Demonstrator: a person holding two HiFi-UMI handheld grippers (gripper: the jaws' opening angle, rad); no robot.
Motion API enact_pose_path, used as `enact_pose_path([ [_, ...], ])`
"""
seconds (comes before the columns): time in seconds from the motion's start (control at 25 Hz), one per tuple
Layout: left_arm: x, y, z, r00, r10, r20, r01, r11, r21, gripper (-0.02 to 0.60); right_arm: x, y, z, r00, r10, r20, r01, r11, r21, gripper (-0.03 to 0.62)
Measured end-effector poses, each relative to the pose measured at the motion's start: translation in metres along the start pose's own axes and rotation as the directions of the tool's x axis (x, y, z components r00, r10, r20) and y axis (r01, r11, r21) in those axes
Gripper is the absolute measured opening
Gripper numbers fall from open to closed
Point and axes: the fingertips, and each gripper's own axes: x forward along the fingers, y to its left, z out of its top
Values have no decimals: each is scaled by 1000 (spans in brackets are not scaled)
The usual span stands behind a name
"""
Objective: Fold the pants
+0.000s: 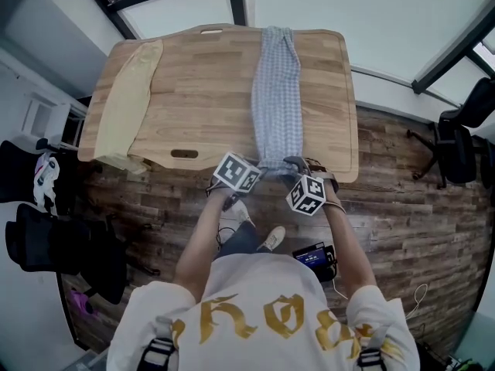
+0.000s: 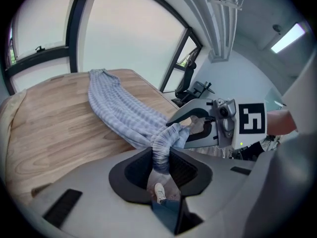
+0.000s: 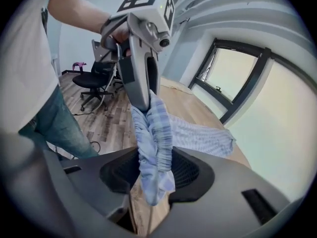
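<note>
Both of your grippers sit at the near edge of the worktop (image 1: 193, 91), in the lower middle of the head view, and each one has cloth in it.

Your left gripper (image 2: 159, 166) is narrowed onto a bunched fold of the pants (image 1: 277, 91). In the left gripper view the gathered, elastic-looking end runs straight down between the two jaws and is pinched there.

Your right gripper (image 3: 153, 171) is likewise clamped on the same end of the pants. In the right gripper view a thick roll of blue checked fabric fills the gap between its jaws, and a loose corner hangs below them.

The two grippers are just beside each other, with the cloth drawn up in a short bridge between them.

The pants lie as one long narrow strip, right of the worktop's centre in the head view. They run from the far edge at the top of the frame down to the near edge. The far end rests flat on the wood, and only the near end is lifted.

A beige cloth (image 1: 130, 91) lies along the worktop's left side, well apart from the pants.
</note>
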Motion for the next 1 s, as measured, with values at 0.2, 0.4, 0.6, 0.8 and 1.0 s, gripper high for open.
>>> enact_pose_path([
  [0.2,-5,-19,-16,996,-75,-51,74,997,-18,112,-27,24,9,988,149,38,-150,988,33,178],
  [0.4,-14,-43,-28,985,-106,-136,116,991,69,112,-58,53,22,940,329,94,-332,943,27,107],
  [0.6,-18,-60,-36,969,-168,-182,183,981,67,112,-71,65,22,915,394,89,-398,916,39,96],
  [0.8,-26,-75,-44,933,-248,-261,279,956,90,112,-83,80,29,865,490,107,-497,865,64,92],
  [1.0,-40,-96,-59,858,-346,-380,405,910,87,112,-102,98,41,785,607,123,-619,779,104,92],
])
